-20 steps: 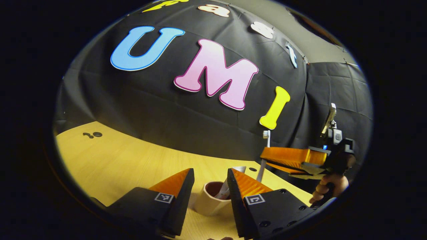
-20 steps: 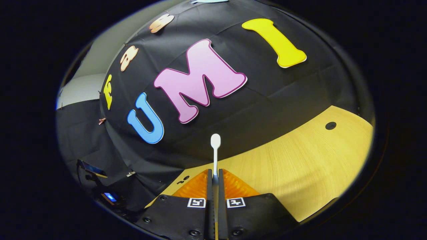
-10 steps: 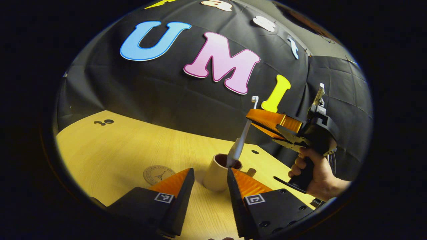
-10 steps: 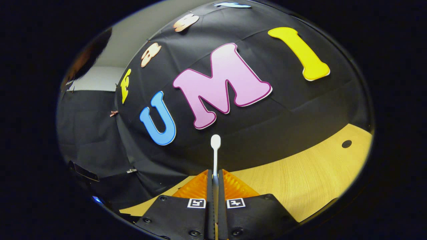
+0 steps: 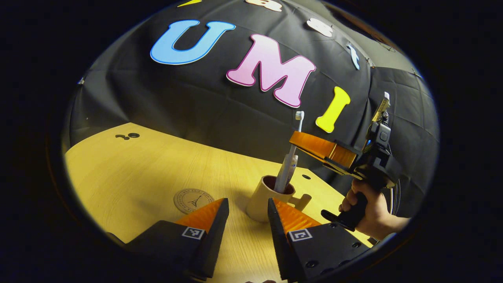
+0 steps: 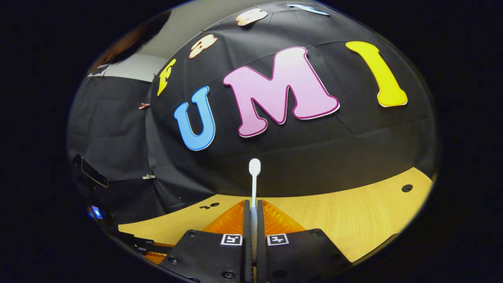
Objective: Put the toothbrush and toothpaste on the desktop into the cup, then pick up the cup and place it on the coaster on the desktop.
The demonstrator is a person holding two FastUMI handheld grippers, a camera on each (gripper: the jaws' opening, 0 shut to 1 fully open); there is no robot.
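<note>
Left gripper view: left gripper, jaws spread, faces the cup on the table beside the coaster; the toothbrush dips into it. Right gripper view: right gripper, jaws pinching the toothbrush; letting go seems next.

Wooden desktop: cup, coaster
</note>
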